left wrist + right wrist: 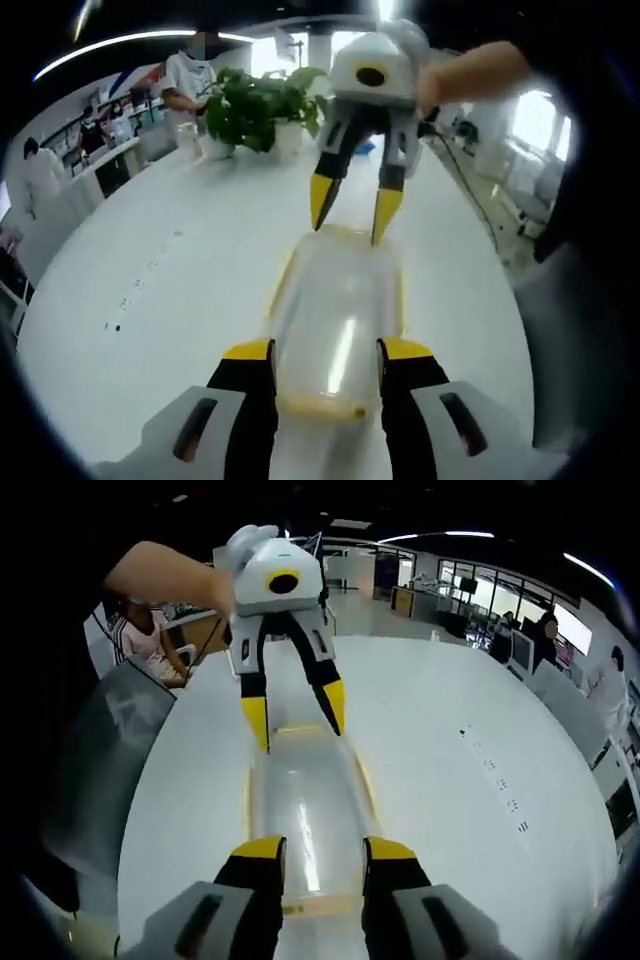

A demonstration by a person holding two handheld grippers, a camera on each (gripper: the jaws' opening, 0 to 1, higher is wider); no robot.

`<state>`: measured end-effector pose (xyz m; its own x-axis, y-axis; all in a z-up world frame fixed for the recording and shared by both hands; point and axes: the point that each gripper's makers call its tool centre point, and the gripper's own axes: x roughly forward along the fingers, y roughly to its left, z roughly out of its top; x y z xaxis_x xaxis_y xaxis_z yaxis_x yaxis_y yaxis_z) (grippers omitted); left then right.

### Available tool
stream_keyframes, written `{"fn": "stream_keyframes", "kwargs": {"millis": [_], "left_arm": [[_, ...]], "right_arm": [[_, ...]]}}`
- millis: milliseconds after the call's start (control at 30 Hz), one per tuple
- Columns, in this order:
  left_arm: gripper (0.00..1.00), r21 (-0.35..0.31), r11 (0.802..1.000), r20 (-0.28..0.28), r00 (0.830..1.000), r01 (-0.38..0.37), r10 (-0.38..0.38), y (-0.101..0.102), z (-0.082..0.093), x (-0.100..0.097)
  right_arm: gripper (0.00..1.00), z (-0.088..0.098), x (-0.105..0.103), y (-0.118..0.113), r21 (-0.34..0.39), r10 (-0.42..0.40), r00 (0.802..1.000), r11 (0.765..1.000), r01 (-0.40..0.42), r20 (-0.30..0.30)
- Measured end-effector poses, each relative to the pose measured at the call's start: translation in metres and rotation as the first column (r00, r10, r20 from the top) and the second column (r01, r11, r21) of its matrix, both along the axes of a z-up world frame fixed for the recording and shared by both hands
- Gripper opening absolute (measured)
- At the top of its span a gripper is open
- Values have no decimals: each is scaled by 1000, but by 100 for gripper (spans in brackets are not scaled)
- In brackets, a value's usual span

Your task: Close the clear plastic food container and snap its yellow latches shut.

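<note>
The clear plastic food container lies lengthwise on the white table, its lid on top. A yellow latch shows at its near end between the jaws of my left gripper, which is open and straddles that end. My right gripper, held by a hand, is open with its yellow tips just over the far end. In the right gripper view the container runs away from my right gripper, a yellow end latch shows between its jaws, and my left gripper stands over the far end.
Potted plants stand at the table's far end, with people beyond them. A seated person and a grey chair back are by the table's edge. More people and desks line the other side.
</note>
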<state>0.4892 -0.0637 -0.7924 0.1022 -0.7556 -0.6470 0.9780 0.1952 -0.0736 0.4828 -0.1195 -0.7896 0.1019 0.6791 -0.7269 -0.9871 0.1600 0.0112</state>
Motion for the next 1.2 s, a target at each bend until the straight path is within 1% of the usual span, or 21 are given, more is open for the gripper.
{"fn": "stream_keyframes", "kwargs": {"millis": [267, 433, 700, 767, 833, 933, 1000, 1067, 1100, 1200], "left_arm": [[37, -12, 1000, -1, 1000, 24, -24, -17, -2, -2], [37, -14, 1000, 0, 1000, 25, -25, -19, -2, -1], [37, -25, 999, 0, 1000, 30, -30, -30, 0, -10], [37, -27, 998, 16, 999, 49, -49, -33, 2, -16], [37, -20, 997, 18, 998, 68, -68, -37, 2, -23], [37, 2, 996, 38, 995, 93, -93, -39, -1, -30], [37, 0, 996, 39, 995, 92, -92, -40, -2, -32], [37, 14, 995, 52, 994, 100, -100, -40, -4, -35], [37, 26, 994, 65, 992, 104, -105, -40, -6, -36], [37, 32, 994, 76, 991, 105, -107, -41, -6, -37]], "right_arm": [[28, -4, 0, 27, -2, 49, 999, 999, -49, -2], [28, -8, 3, 29, -23, 65, 998, 998, -65, 1], [30, -8, 14, 34, -39, 69, 998, 997, -68, 4], [31, -8, 16, 33, -41, 65, 998, 997, -65, 3], [32, -8, 19, 34, -40, 61, 998, 997, -61, -2], [33, -10, 21, 35, -51, 72, 997, 996, -72, -9], [34, -11, 23, 36, -60, 75, 997, 995, -75, -10], [35, -12, 26, 37, -73, 74, 997, 995, -74, -5], [36, -13, 28, 37, -78, 71, 997, 994, -72, -11], [38, -12, 28, 38, -82, 80, 997, 993, -81, -15]]}}
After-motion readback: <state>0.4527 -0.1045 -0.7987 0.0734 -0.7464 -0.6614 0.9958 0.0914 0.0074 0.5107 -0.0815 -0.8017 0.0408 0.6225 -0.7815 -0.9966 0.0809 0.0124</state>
